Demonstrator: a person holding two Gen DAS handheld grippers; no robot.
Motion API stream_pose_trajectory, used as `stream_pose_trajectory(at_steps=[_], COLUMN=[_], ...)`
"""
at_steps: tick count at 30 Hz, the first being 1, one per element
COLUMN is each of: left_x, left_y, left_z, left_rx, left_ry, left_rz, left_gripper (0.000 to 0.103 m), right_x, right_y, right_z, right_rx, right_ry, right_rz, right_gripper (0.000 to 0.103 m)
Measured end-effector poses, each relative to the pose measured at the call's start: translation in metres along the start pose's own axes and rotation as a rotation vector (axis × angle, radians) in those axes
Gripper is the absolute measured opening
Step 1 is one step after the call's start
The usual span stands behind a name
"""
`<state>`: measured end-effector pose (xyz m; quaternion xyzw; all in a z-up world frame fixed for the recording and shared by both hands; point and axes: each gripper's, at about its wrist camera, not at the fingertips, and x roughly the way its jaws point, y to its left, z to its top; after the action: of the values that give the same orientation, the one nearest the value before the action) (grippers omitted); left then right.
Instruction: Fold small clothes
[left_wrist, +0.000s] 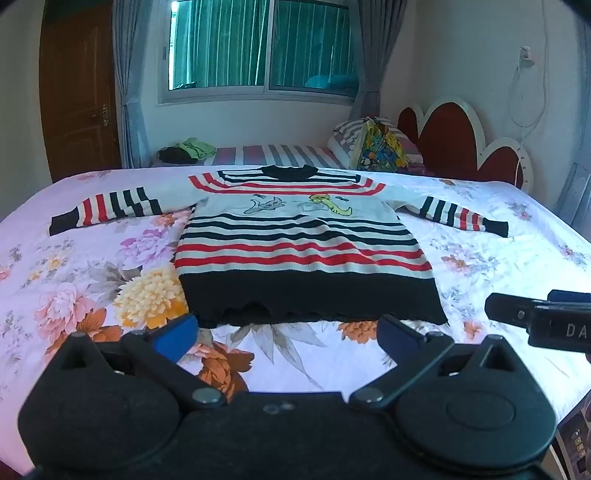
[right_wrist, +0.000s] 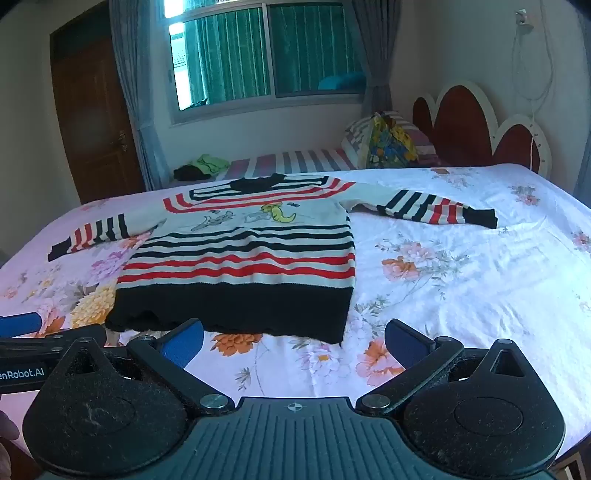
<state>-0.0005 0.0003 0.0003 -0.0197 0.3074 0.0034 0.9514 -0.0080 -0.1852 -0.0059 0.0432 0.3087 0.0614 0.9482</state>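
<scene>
A small striped sweater (left_wrist: 299, 243), red, white and black with a cartoon print, lies flat on the floral bedsheet (left_wrist: 74, 280), sleeves spread to both sides. It also shows in the right wrist view (right_wrist: 243, 258). My left gripper (left_wrist: 288, 332) is open and empty, just short of the black hem. My right gripper (right_wrist: 293, 338) is open and empty, near the hem's right corner. The right gripper's finger (left_wrist: 517, 314) shows at the right edge of the left wrist view.
A second bed with striped bedding (left_wrist: 277, 153), a pile of green and dark clothes (left_wrist: 188, 149) and a colourful bag (left_wrist: 380, 147) stands behind. A red headboard (left_wrist: 454, 140) is at the right. A wooden door (left_wrist: 77, 96) is at the far left.
</scene>
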Motion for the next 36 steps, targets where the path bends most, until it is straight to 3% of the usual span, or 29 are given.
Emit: stream_pose_trajectory(at_steps=[36], left_x=[-0.0025], left_y=[-0.0018], left_z=[0.0028], left_rx=[0.004], left_ry=[0.006], left_rz=[-0.008], left_gripper=[0.102], right_x=[-0.001], right_y=[0.0015], right_z=[0.0029], right_rx=[-0.003], right_ry=[-0.007], right_rz=[0.001], right_gripper=[0.103])
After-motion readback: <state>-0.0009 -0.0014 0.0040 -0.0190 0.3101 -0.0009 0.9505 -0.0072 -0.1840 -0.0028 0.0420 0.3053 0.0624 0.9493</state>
